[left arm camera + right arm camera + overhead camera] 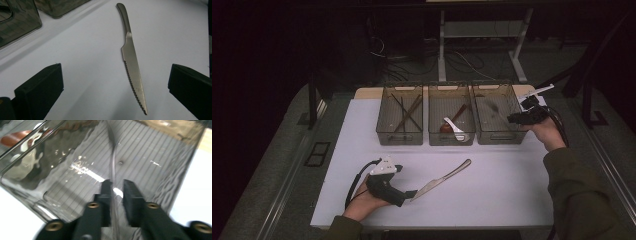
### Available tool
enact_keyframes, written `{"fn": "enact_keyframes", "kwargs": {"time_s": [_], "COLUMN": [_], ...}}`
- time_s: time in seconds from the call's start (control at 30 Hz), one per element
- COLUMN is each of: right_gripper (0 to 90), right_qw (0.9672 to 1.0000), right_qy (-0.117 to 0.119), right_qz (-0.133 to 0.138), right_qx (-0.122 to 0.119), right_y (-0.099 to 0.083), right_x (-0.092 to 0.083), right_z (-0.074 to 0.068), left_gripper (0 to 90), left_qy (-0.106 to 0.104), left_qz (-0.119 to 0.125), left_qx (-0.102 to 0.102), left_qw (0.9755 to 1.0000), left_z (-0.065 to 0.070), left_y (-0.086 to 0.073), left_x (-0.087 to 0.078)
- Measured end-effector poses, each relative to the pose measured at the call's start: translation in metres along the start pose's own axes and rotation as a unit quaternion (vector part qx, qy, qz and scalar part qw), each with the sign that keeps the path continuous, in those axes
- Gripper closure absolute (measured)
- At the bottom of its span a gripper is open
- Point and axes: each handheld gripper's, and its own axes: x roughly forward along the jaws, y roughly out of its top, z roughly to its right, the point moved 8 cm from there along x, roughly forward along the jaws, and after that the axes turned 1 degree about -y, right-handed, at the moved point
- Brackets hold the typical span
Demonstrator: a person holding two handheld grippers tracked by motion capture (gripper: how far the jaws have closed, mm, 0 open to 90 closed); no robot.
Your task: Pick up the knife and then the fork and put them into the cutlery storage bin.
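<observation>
A serrated table knife (444, 176) (132, 72) lies on the white table, handle pointing toward the bins. My left gripper (411, 194) (115, 67) rests low at the blade's tip, jaws wide open, with the blade lying between them untouched. My right gripper (513, 119) (117, 182) hangs over the right-hand clear bin (507, 137) (160, 170). Its jaws stand slightly apart. A thin metal utensil (113, 157), blurred, runs between them down into the bin, and the pads do not seem to press on it. In the high view the utensil is a smear (492, 106) inside that bin.
Three clear bins stand in a row at the table's far side. The left bin (384, 135) holds dark chopsticks, the middle bin (434, 137) a brown spoon and a white spoon (456, 129). White table surface (512, 190) stretches between the bins and the near edge.
</observation>
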Motion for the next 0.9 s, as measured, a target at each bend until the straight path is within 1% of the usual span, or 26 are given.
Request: {"fn": "enact_keyframes", "kwargs": {"time_s": [0.07,0.1,0.2,0.27,0.33,0.37,0.53,0.67,0.83,0.9], "right_gripper": [63.7,61.0,54.3,50.6,48.2,46.7,44.4,44.3,44.4,44.4], "right_qw": [1.0000,0.9999,0.9993,0.9984,0.9966,0.9959,0.9917,0.9874,0.9826,0.9811], "right_qy": [0.003,0.002,0.011,0.015,0.028,0.034,0.051,0.062,0.086,0.095], "right_qz": [0.008,0.013,0.032,0.050,0.074,0.080,0.117,0.146,0.165,0.168], "right_qx": [0.004,0.006,0.014,0.019,0.025,0.025,0.015,0.012,0.001,-0.003], "right_y": [0.001,0.002,0.003,0.003,0.004,0.003,0.000,0.000,-0.001,-0.001], "right_x": [-0.003,-0.005,-0.011,-0.017,-0.023,-0.027,-0.043,-0.055,-0.063,-0.064], "right_z": [0.000,0.000,-0.002,-0.004,-0.008,-0.010,-0.024,-0.035,-0.055,-0.063], "left_gripper": [0.0,0.0,0.0,0.0,0.0,0.0,0.0,0.0,0.0,0.0], "left_qy": [0.000,0.000,-0.001,-0.001,-0.001,-0.001,-0.001,0.000,-0.001,-0.001], "left_qz": [0.000,0.000,0.000,0.000,0.000,0.000,-0.001,-0.002,-0.001,-0.002], "left_qx": [0.000,0.000,-0.001,-0.001,-0.001,-0.001,0.000,-0.001,-0.001,-0.001], "left_qw": [1.0000,1.0000,1.0000,1.0000,1.0000,1.0000,1.0000,1.0000,1.0000,1.0000], "left_z": [0.000,0.000,0.000,0.000,0.000,0.000,0.000,0.000,0.000,0.000], "left_y": [0.000,0.000,0.000,0.000,0.000,0.000,0.000,0.000,0.000,0.000], "left_x": [0.000,0.000,0.000,0.000,0.000,0.000,0.001,0.001,0.000,0.000]}}
